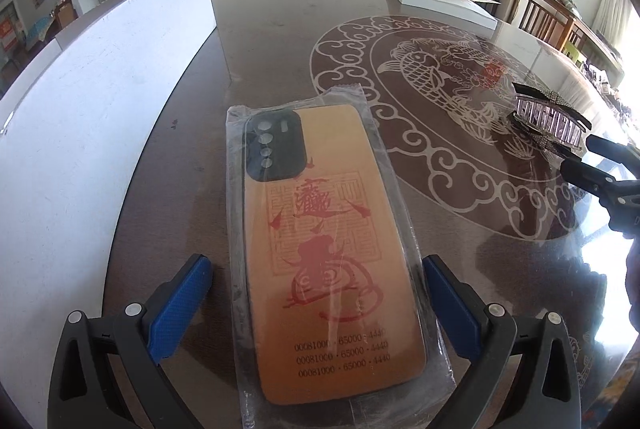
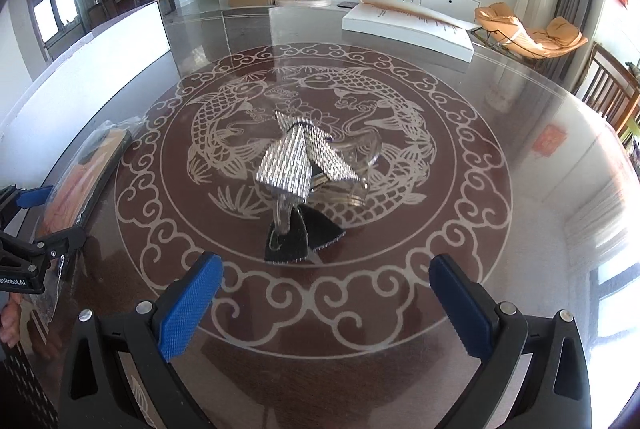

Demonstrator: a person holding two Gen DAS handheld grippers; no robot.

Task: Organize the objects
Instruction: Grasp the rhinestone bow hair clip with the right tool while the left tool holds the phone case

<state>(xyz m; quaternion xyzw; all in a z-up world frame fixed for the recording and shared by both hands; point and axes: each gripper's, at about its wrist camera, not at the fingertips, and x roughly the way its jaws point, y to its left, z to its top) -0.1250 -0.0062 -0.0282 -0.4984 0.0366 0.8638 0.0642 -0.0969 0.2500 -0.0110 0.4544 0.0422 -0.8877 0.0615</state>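
An orange phone case (image 1: 324,249) with red calligraphy, sealed in a clear plastic bag, lies flat on the glass table. My left gripper (image 1: 316,293) is open with its blue pads on either side of the bag's near half, not pressing it. The case also shows at the left of the right wrist view (image 2: 86,169). A rhinestone bow hair clip (image 2: 298,165) lies on the fish medallion ahead of my right gripper (image 2: 326,297), which is open and empty. The clip shows at the right of the left wrist view (image 1: 550,121), with the right gripper (image 1: 592,165) just behind it.
A large white board (image 1: 92,101) stands along the table's left edge. A white flat box (image 2: 408,29) lies at the far side. The round glass table (image 2: 500,189) carries a fish pattern. Wooden chairs (image 2: 612,93) stand at the right.
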